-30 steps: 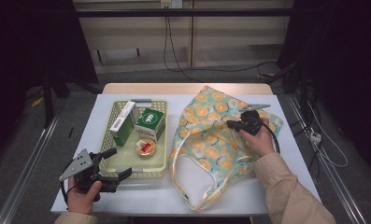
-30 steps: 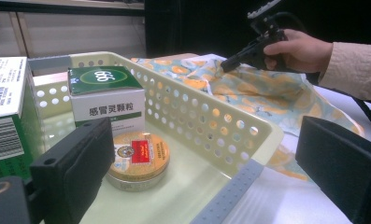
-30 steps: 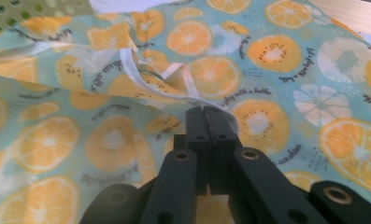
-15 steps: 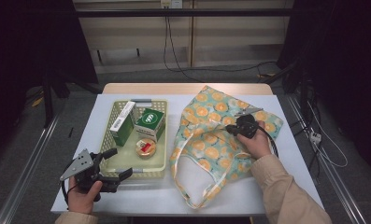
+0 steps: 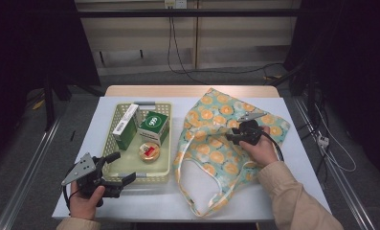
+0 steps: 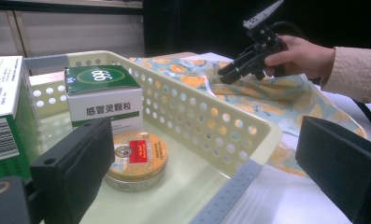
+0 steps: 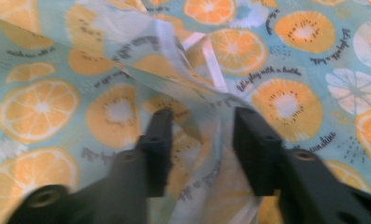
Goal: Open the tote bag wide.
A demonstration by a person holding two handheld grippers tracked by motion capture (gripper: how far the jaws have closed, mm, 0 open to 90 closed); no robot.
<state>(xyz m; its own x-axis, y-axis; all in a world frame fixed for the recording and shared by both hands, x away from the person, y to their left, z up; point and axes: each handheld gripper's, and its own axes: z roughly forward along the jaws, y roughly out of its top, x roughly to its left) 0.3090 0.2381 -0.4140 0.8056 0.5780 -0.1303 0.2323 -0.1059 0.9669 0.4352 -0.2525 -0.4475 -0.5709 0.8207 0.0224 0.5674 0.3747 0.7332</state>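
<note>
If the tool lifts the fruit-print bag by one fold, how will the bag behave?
The fruit-print bag is probably floppy: it lies flat and creased, so it would sag and drape. It looks thin and light. Its loose handle loop may trail across the table.

High view: fixed above the near side, looks fwd & down over the whole table. Left gripper view: low, close to the basket, faces across to the bag. Right gripper view: right up against the bag. All three share the bag.
</note>
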